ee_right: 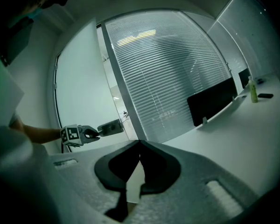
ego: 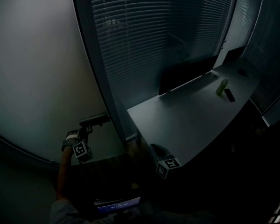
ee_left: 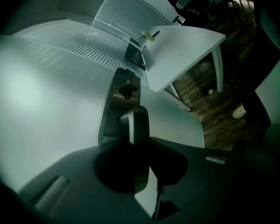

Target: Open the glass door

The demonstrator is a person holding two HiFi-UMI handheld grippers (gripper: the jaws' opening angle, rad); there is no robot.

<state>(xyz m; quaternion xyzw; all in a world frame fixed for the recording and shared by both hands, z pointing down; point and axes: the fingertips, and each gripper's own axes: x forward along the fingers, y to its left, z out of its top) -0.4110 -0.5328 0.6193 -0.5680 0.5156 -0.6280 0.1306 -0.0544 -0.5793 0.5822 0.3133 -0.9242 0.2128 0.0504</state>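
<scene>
Your left hand-held gripper (ego: 86,129) is clamped almost shut on the door handle (ego: 95,120). That's the dark lever at the right edge of the frosted glass door (ego: 32,69), just beside the frame (ego: 97,73). The lever sits roughly level and runs straight out from the jaws, so I'd say the pull has to come back toward you along that line. There looks to be a gap at the frame, so the door's probably cracked. Your right hand-held gripper (ee_right: 140,146) is pinched closed on nothing, over by the corner of the surface (ego: 177,120) and well apart from the handle.
</scene>
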